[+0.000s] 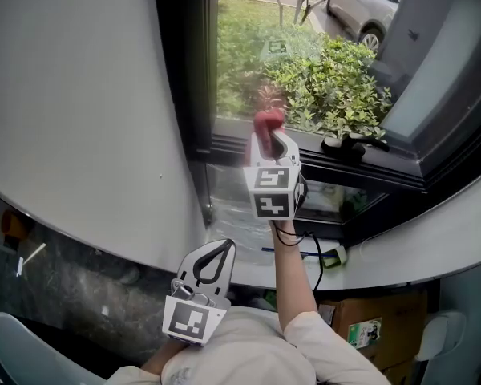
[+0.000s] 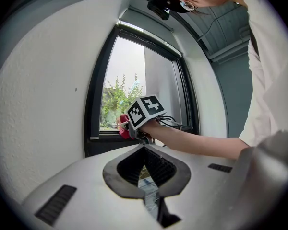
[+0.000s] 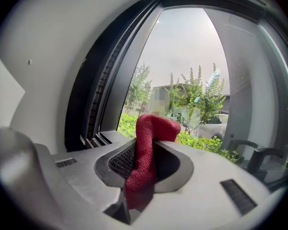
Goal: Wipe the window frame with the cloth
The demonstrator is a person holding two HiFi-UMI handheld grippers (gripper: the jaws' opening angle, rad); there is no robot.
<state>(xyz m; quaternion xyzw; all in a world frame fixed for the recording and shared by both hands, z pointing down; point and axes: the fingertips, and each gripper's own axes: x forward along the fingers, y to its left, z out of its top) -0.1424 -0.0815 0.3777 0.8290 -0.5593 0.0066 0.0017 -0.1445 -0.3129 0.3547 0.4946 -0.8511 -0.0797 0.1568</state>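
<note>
Lengthwise, cloth [image 3: 144,162] lies along right claw [image 3: 150,139] — tip toward glass [image 3: 192,56].

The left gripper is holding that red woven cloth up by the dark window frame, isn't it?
Wrong side: the right gripper holds the red woven cloth by the dark window frame, as the right gripper view shows. The left gripper holds nothing.

No legible text, brand or number found. Small sign [image 1: 277,46] among shrubs [image 1: 337,87] beyond the window frame [image 1: 393,172]: print too small. Green label [image 1: 363,332] on cardboard box [image 1: 389,307] below the frame: unreadable.
</note>
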